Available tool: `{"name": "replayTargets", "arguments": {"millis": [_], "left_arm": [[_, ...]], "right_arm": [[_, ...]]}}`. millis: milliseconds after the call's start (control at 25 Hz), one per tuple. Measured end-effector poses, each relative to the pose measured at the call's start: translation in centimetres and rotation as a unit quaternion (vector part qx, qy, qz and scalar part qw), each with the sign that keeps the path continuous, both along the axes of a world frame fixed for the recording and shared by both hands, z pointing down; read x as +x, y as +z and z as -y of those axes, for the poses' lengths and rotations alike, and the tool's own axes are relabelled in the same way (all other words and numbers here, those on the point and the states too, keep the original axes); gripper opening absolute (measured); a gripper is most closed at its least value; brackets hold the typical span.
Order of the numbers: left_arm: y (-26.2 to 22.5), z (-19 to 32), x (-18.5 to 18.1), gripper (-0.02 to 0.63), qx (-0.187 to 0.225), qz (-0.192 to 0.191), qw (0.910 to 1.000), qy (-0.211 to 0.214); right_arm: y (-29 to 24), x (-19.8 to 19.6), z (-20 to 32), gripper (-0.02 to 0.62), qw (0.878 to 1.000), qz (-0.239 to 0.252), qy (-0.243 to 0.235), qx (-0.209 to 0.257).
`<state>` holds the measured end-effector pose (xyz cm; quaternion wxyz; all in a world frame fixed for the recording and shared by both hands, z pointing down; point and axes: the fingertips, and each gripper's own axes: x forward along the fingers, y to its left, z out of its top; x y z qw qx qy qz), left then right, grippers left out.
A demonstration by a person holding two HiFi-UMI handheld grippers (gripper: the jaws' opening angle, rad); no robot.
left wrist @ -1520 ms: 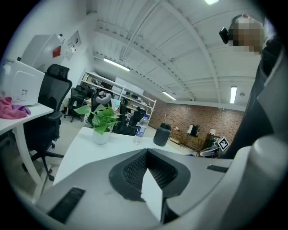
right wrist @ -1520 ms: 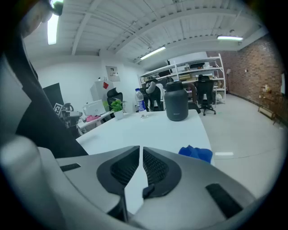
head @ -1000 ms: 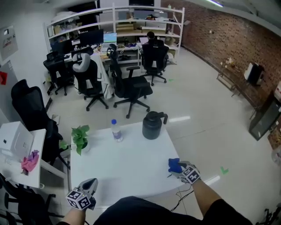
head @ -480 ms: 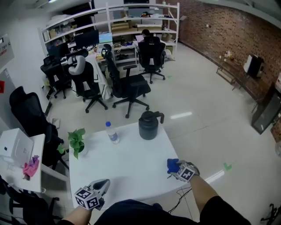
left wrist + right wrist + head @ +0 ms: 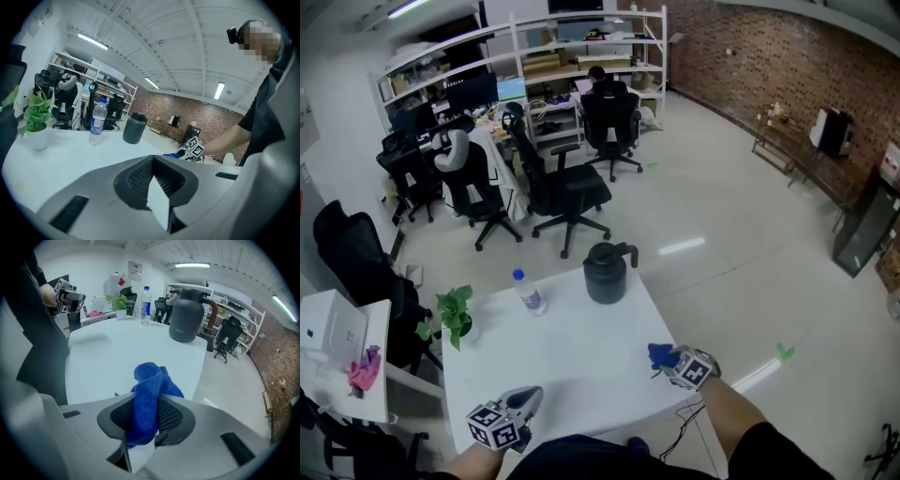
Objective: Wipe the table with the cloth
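A blue cloth (image 5: 659,354) lies bunched near the right front edge of the white table (image 5: 572,347). My right gripper (image 5: 667,358) is at the cloth, and its jaws are closing. In the right gripper view a fold of the cloth (image 5: 150,390) stands squeezed between the two pads of that gripper (image 5: 146,416). My left gripper (image 5: 528,398) hovers at the table's front left edge, far from the cloth. Its jaws (image 5: 157,187) look shut, with nothing between them.
A dark grey jug (image 5: 605,272) with a handle stands at the table's far edge, with a water bottle (image 5: 528,292) to its left. A small potted plant (image 5: 453,316) sits at the far left corner. Office chairs (image 5: 567,187) and desks stand beyond.
My right gripper stays at the cloth by the right front edge. My left gripper has drifted a little right along the front edge. The head view has shifted slightly.
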<state>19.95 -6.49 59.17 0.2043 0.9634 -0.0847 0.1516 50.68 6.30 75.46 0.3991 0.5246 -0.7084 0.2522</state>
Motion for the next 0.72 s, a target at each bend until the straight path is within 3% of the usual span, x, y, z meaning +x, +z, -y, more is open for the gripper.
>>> {"name": "replayTargets", "arguments": {"millis": [200,360,720], "left_arm": [[-0.8,1.8,-1.7,-0.002,0.018,-0.003,0.9997,-0.018],[-1.2,3.6,-4.5,-0.002,0.024,-0.011,0.9983,-0.053],[-1.0,9.0,-15.5,-0.002,0.04,-0.014,0.9858,-0.163]], "right_arm": [[-3.7,-3.2,3.7,0.108,0.998,0.029,-0.006,0.059],[-5.8,-6.5,7.5,0.107,0.995,0.042,-0.034,0.079],[-8.8,-17.2,16.8,0.107,0.985,0.058,-0.129,0.094]]}}
